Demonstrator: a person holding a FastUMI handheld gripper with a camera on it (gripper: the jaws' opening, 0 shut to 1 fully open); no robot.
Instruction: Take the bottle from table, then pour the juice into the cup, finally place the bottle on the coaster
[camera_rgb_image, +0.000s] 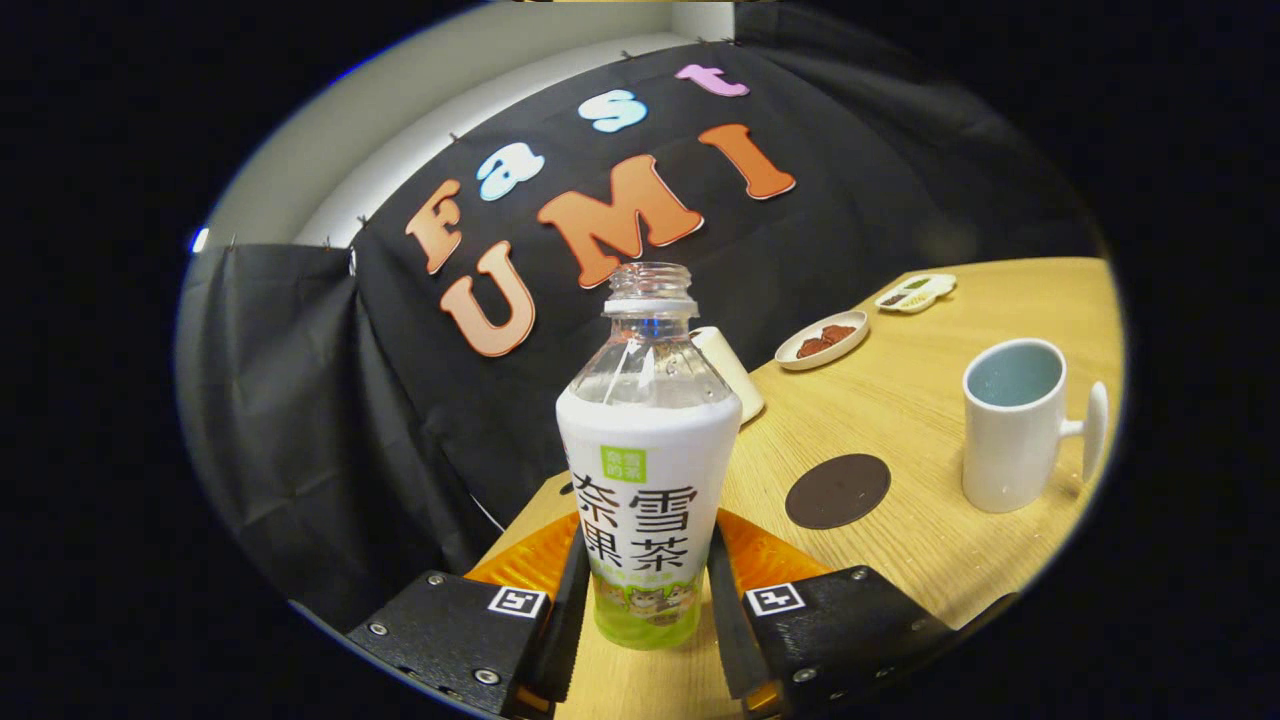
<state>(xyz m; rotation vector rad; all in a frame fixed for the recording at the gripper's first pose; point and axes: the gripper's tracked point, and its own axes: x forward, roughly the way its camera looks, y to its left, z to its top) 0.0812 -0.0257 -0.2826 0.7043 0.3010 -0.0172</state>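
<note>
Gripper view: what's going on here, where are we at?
A hand-held gripper has its two fingers closed on the lower body of an uncapped bottle, one on each side. The view is tilted; whether the bottle is off the wooden table I cannot tell. The white cup stands beyond and to the right, the dark round coaster between it and the bottle. Pouring has not started.

Between my fingers stands the bottle (646, 470), upright, cap off, clear above its white label; it looks nearly empty, though I cannot tell well. The coaster (837, 490) is a dark round disc lying flat on the wood, ahead of my right finger. Just beyond it stands the white cup (1015, 425), upright, its handle turned away from the bottle.
</note>
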